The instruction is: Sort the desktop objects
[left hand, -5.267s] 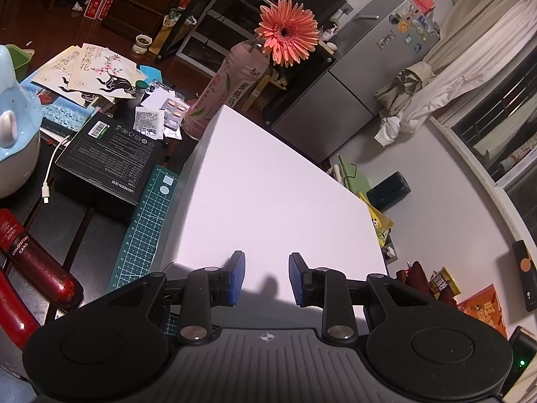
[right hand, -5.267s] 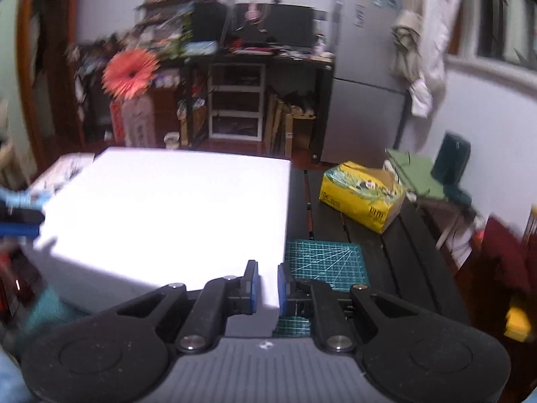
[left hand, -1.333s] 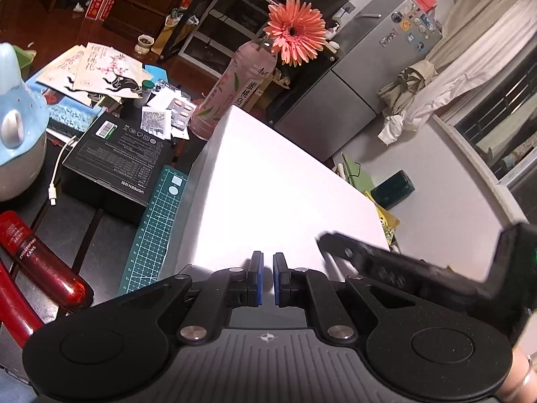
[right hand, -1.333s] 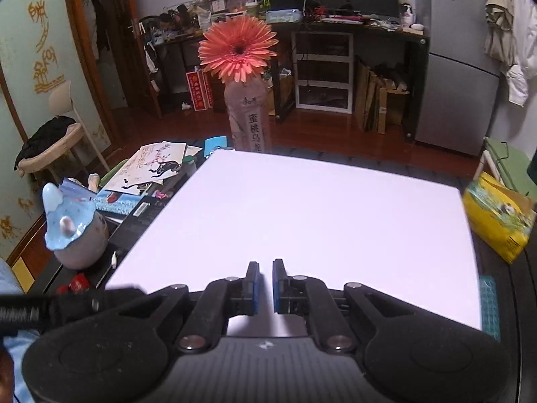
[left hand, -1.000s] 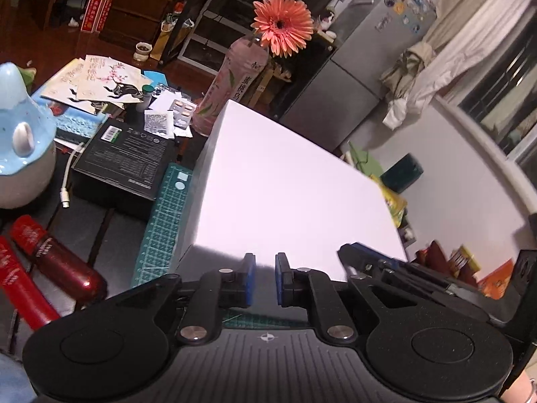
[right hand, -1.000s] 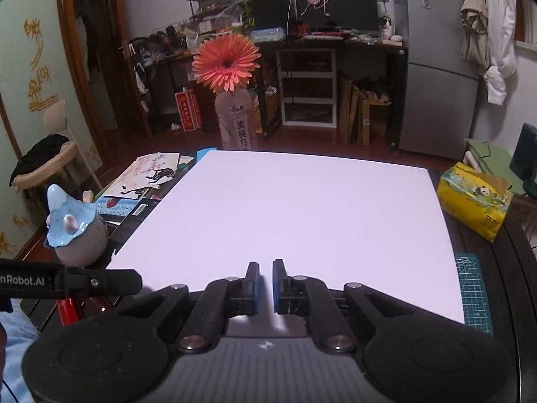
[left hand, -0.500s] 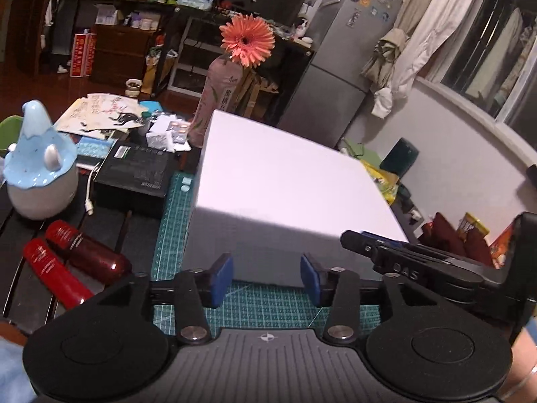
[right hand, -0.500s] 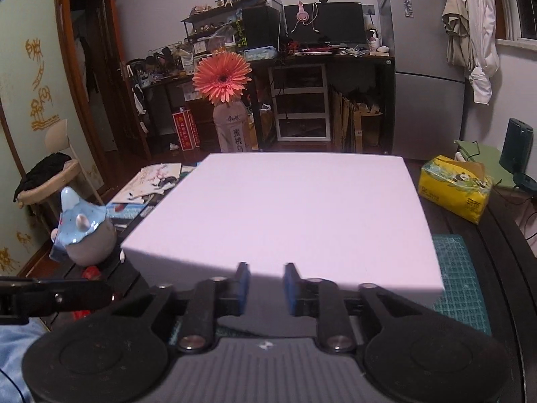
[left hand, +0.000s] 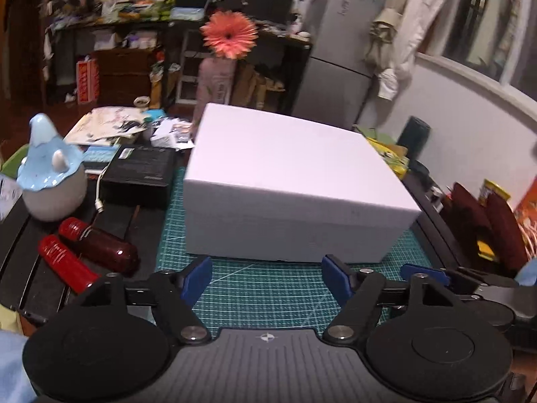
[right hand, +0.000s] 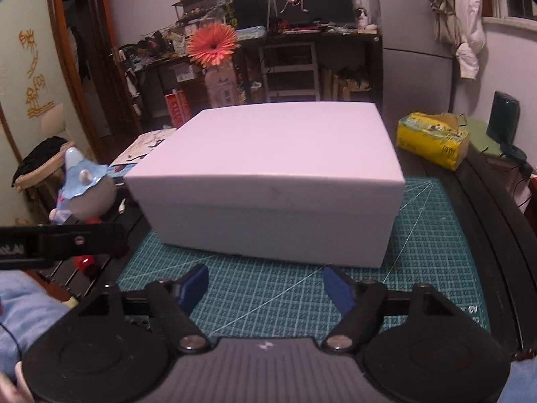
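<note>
Both grippers have drawn back from the white box (left hand: 295,181) since a second ago: then each pair of jaws was pinched nearly shut at the near edge of its top, and now both stand wide apart and empty, low over the green cutting mat (left hand: 268,288) with a bare strip of mat between them and the box's front wall. The box itself, by far the biggest thing on the worktop (right hand: 496,221), sits flat and closed on the mat, its lid seam running level across the front face, so it looks set down and let go rather than carried. The left gripper (left hand: 266,280) faces the box's front left part, and the right gripper (right hand: 265,285) faces it just beside, the two tools close enough that each shows at the edge of the other's view. For the sorting, this suggests the box has its place for now, or has just been closed; whether things already lie inside cannot be told, as the lid hides them. What lies loose is to the left of the mat: a black flat carton (left hand: 139,171) with a white cable (left hand: 99,188) beside it, a blue-capped figurine (left hand: 52,174), two red bottles (left hand: 84,252) lying side by side on the dark slats, and papers (left hand: 107,124) farther back. To the right of the box sits a yellow tissue pack (right hand: 433,139), and behind it a bottle holding an orange flower (right hand: 212,44).
</note>
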Demonstrator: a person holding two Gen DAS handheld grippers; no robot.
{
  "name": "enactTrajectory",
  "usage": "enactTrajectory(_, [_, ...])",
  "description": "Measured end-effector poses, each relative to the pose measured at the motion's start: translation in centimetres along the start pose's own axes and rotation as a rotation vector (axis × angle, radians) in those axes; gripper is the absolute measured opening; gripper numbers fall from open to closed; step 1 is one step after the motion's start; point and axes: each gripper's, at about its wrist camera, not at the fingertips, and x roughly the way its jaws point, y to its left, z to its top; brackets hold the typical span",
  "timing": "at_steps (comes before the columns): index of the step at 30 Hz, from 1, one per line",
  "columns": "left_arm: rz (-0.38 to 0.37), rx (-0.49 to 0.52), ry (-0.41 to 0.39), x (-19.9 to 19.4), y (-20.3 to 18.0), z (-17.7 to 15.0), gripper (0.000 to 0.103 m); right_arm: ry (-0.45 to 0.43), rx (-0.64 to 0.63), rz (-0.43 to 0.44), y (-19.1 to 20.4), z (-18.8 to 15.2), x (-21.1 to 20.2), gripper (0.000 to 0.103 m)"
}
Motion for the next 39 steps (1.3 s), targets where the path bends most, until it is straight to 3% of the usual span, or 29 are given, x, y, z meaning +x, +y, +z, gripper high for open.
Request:
enactTrajectory(3, [-0.017, 0.001, -0.005, -0.6, -0.5, -0.5, 0.083, -0.027, 0.011, 0.007, 0.4, -0.1, -1.1, 0.087])
enactTrajectory(9, [0.028, -0.025, -0.021, -1.9, -0.8, -1.7, 0.086, -0.032, 0.033, -0.017, 0.8, -0.6, -2.4, 0.089])
enactTrajectory(13, [0.102, 0.017, -0.053, -2.8, -1.6, -2.2, 0.086, -0.052, 0.085, -0.022, 0.3, -0.4, -3.2, 0.091])
enactTrajectory(17, [0.191, 0.054, -0.082, -3.5, -2.6, -2.3, 0.094, -0.073, 0.092, -0.053, 0.3, -0.5, -3.9, 0.094])
enactTrajectory(21, [0.195, 0.088, -0.098, -3.9, -3.0, -2.5, 0.099, -0.084, 0.083, -0.089, 0.4, -0.5, -4.4, 0.095])
enactTrajectory(26, [0.257, 0.132, -0.127, -4.2, -3.5, -2.5, 0.102, -0.099, 0.071, -0.134, 0.6, -0.6, -5.0, 0.100])
enactTrajectory(33, [0.304, 0.248, -0.155, -4.3, -4.3, -2.7, 0.101, -0.116, 0.066, -0.185, 0.6, -0.6, -5.7, 0.100])
enactTrajectory(39, [0.291, 0.318, -0.102, -4.0, -5.2, -1.9, 0.101, -0.124, 0.076, -0.227, 0.3, -0.3, -5.7, 0.100])
